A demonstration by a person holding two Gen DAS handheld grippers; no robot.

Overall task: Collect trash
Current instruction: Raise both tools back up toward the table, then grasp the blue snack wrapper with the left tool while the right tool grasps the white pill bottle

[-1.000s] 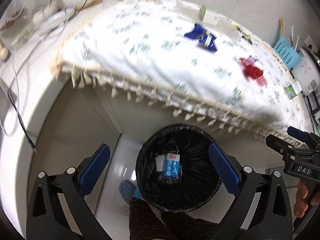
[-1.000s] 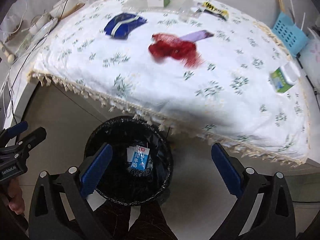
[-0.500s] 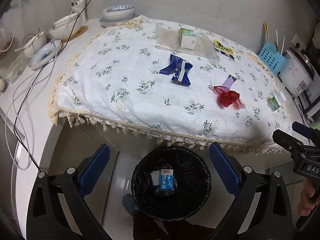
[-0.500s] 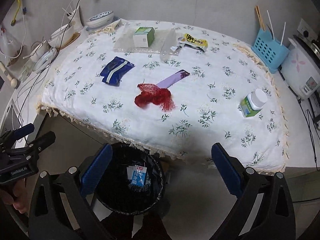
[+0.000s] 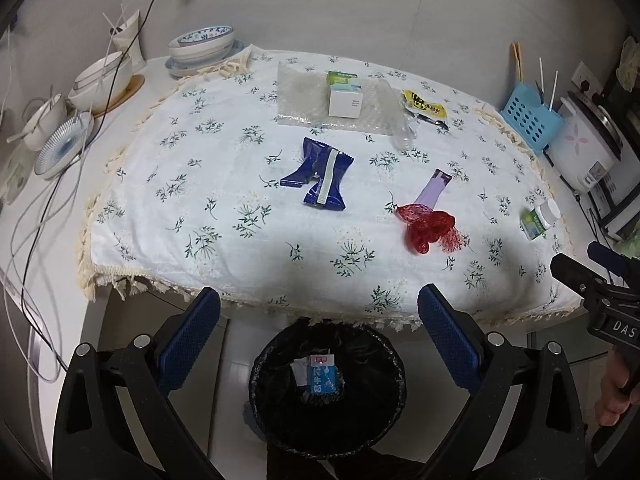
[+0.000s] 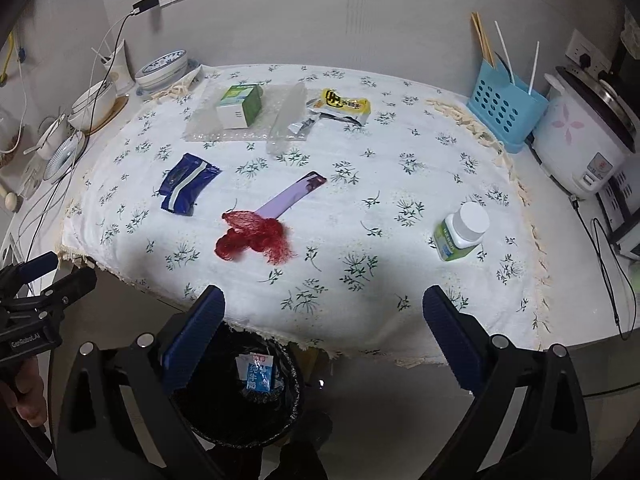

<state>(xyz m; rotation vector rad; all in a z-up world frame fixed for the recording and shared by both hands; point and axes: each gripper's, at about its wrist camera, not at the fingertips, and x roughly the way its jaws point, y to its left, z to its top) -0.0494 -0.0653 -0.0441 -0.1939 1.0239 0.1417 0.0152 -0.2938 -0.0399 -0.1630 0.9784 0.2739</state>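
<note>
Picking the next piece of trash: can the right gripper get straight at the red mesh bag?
Probably yes. The right gripper is open and empty, and the red mesh bag lies in the open on the tablecloth, nothing on it or between; only a purple wrapper touches its far side.

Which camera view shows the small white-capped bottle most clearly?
The right wrist view: the bottle lies fully visible, with its white cap and green label. In the left wrist view it sits small near the table's right edge.

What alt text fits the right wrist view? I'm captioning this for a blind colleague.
The open, empty right gripper hovers above a black trash bin holding a blue milk carton, at the edge of a floral-clothed table. On it lie a blue wrapper, red mesh and a white-capped bottle.
</note>
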